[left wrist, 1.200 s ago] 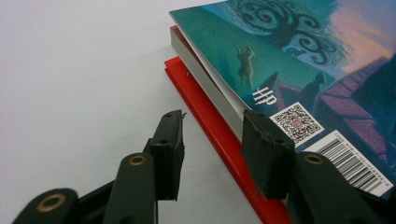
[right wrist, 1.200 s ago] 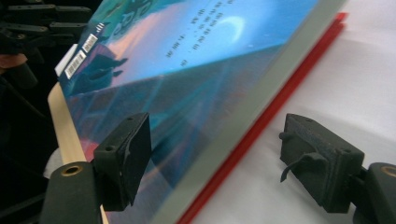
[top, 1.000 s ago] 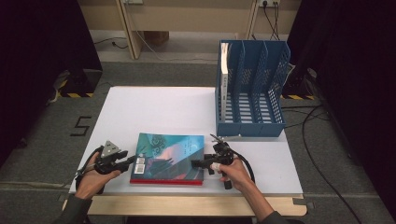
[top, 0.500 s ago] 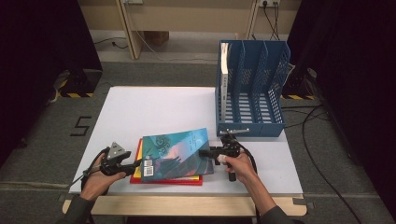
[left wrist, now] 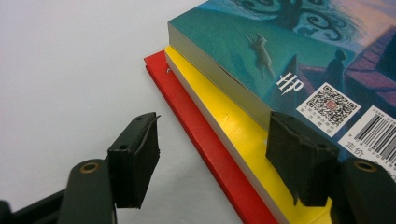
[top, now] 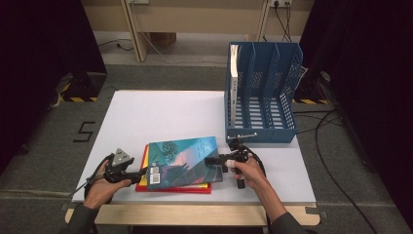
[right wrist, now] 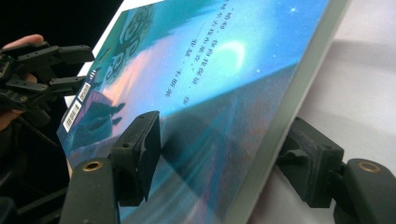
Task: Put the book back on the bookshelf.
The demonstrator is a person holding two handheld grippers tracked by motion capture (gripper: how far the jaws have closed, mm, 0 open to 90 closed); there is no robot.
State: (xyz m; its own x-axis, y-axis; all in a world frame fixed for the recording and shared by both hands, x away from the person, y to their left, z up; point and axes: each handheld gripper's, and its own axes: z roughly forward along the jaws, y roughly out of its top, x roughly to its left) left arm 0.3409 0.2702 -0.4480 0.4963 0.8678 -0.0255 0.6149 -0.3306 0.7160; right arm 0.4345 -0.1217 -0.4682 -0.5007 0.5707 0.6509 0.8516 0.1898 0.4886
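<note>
Teal is the colour of the top book (top: 182, 161), which has a white barcode sticker on its cover. It lies on a yellow book (left wrist: 233, 126), and that one lies on a red book (left wrist: 196, 135). The stack sits on the white table (top: 156, 114), near the edge at 6 o'clock in the high view.

The right gripper (top: 214, 161) is at the 3 o'clock side of the teal book. In the right gripper view (right wrist: 219, 154) its jaws stand one on each side of that book's edge, one over the cover and one under it. They have just been opening, and the book's edge is between them. I cannot tell if the pads press on it. That side of the book is lifted and tilted.

The left gripper (top: 141, 170) is at the 9 o'clock corner of the stack. In the left gripper view (left wrist: 215, 158) its jaws are apart and have just been opening. One pad (left wrist: 299, 154) rests by the corner of the books and the other hangs over bare table.

At 1 o'clock on the table stands a blue file rack (top: 263, 92).
</note>
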